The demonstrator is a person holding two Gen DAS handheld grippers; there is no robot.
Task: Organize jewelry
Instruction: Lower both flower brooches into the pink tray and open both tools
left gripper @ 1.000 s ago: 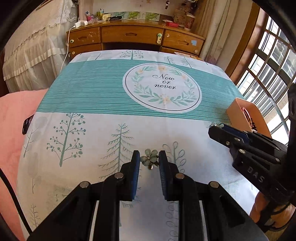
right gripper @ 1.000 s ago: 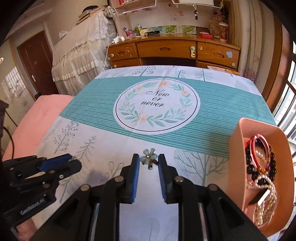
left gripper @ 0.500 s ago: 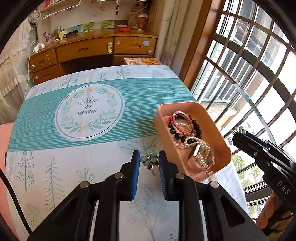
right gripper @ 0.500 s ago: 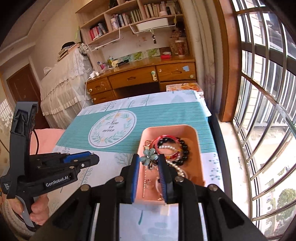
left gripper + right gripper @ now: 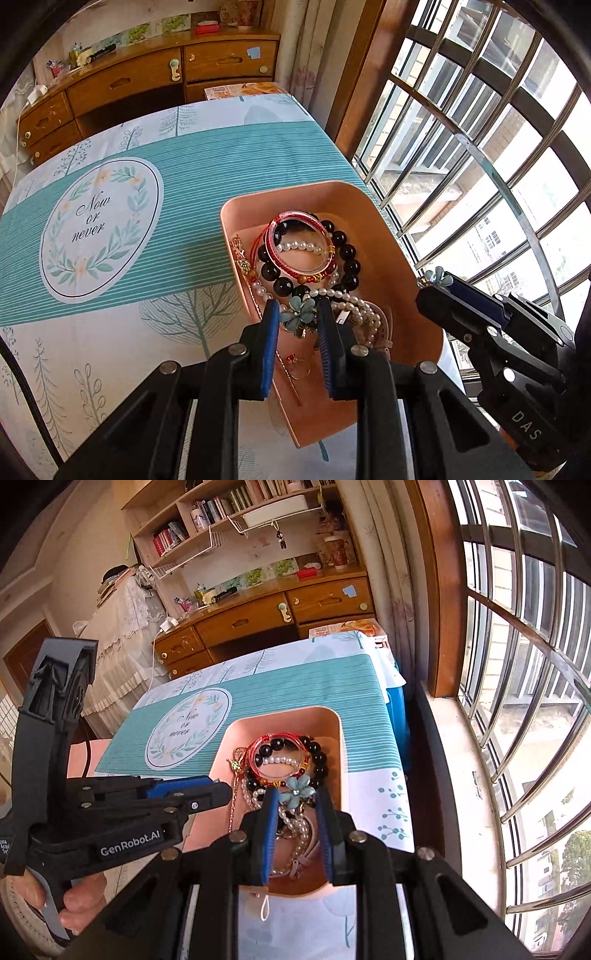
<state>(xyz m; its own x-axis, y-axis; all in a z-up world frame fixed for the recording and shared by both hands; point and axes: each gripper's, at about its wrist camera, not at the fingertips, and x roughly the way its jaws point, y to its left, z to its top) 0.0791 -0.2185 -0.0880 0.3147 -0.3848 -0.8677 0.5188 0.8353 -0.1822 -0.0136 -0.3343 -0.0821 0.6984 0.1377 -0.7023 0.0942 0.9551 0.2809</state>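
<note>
Left wrist view: I look steeply down along my left fingers (image 5: pixel 271 332) from close above the pink tray (image 5: pixel 406 266), facing the far wooden dresser (image 5: pixel 155 74). Right wrist view: I look down less steeply past my right fingers (image 5: pixel 269 812), facing the same way. Both views share the tray (image 5: pixel 343 746), patterned bedspread (image 5: pixel 354 679), dresser (image 5: pixel 258 620) and barred window (image 5: pixel 480 147).

"Now or never" in script inside a leaf wreath on the tablecloth (image 5: pixel 99 225). "GenRobot.AI" on left claw (image 5: pixel 218 794). "DAS" on right claw (image 5: pixel 436 284).
</note>
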